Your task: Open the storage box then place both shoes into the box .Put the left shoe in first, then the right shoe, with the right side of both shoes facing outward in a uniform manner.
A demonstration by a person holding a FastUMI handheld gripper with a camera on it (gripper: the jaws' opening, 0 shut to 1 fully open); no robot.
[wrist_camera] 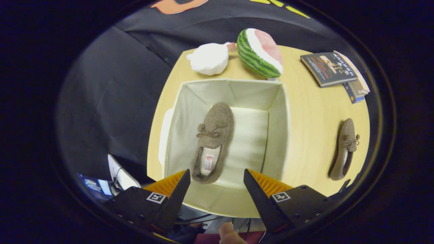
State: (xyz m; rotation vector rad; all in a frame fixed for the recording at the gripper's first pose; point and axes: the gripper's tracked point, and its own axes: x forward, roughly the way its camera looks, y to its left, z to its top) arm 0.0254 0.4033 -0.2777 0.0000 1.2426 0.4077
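Note:
The cream fabric storage box [276,135] stands open on the round wooden table, straight below me. One brown slipper [213,139] lies on the box's floor toward its left wall, toe pointing away from me, heel just ahead of my fingertips. The other brown slipper [344,149] lies on the table to the right of the box, toe away from me. My gripper [217,176] hovers above the box's near rim with its black fingers [178,198] spread wide and nothing between them.
Beyond the box sit a white plush [208,58] and a watermelon-slice plush [260,52]. A small stack of books [334,69] lies at the far right of the table [308,112]. A person's fingertip [229,234] shows below the fingers. A device [117,171] stands left of the table.

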